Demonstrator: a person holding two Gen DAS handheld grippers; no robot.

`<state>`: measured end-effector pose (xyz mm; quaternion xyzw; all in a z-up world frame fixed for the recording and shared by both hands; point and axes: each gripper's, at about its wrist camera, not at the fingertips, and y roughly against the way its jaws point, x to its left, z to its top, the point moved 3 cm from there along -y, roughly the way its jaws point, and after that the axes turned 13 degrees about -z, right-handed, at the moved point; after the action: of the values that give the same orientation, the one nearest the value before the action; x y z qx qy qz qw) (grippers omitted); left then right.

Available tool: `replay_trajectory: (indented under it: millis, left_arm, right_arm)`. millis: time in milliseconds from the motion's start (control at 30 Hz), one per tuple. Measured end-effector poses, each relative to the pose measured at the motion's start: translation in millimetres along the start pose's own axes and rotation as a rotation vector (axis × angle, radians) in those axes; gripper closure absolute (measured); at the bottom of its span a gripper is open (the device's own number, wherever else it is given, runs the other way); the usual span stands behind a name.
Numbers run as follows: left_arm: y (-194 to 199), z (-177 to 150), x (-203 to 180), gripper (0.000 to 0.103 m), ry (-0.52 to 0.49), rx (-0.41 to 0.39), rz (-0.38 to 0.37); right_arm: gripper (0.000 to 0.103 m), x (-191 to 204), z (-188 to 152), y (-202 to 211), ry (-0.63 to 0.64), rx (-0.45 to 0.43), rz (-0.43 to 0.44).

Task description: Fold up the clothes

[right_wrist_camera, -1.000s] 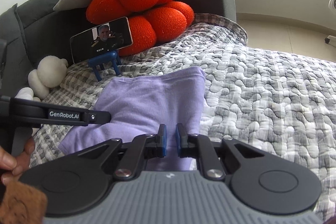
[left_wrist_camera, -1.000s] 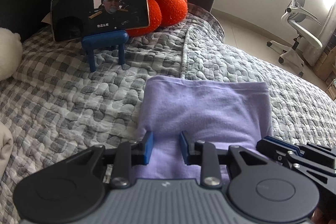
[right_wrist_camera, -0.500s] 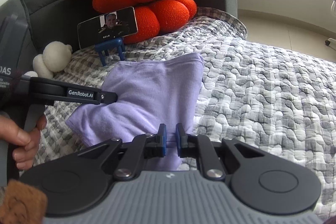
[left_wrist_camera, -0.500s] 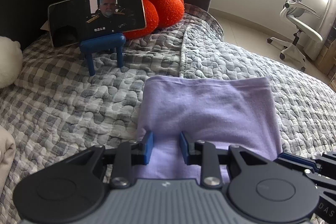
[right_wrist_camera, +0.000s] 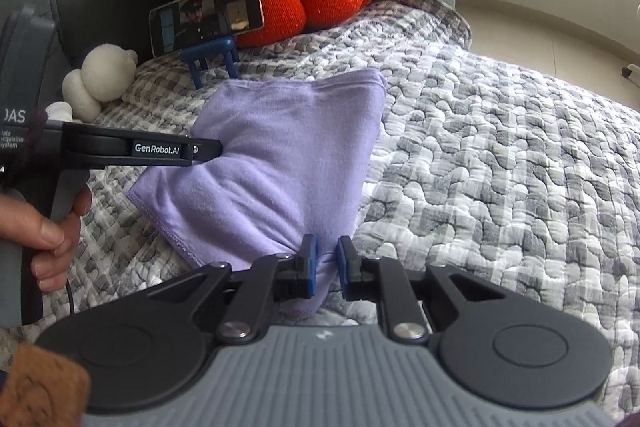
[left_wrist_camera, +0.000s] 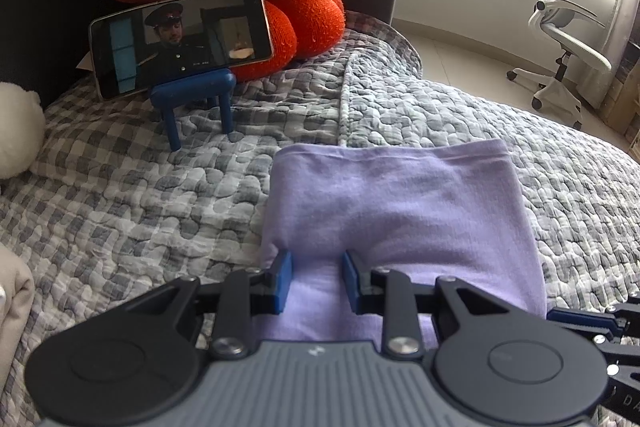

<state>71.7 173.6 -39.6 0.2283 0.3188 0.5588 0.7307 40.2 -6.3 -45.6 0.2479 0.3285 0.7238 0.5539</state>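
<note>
Left wrist view showed my left gripper (left_wrist_camera: 316, 277) standing parted around a raised ridge of the lilac garment (left_wrist_camera: 400, 211), which lay on the quilted bed (left_wrist_camera: 140, 211) ahead of it. My right gripper (right_wrist_camera: 325, 263), nearly shut, pinched the near corner, I judged so both near corners could be carried toward the far folded edge together.
</note>
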Motion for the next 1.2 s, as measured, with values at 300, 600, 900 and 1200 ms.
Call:
replay_trajectory:
  millis: [300,600,900,1200]
  left_arm:
    - [1.4,-0.1,2.7,0.074,0.016,0.004,-0.012]
    - [11.3,4.2,19.2,0.074,0.119,0.007,-0.031]
    - [22.6,-0.6,70.0,0.069,0.401,-0.032,-0.042]
    - [22.3,-1.0,80.7,0.061,0.482,-0.051,-0.077]
  right_arm:
    - [0.083,-0.5,53.8,-16.7,0.041,0.201,0.009]
    - [0.068,-23.7,50.3,-13.3,-0.111,0.090,0.003]
    - [0.055,-59.2,39.6,-25.2,-0.338,0.082,0.088]
    - [0.053,-59.3,37.6,-28.5,-0.345,0.029,0.201]
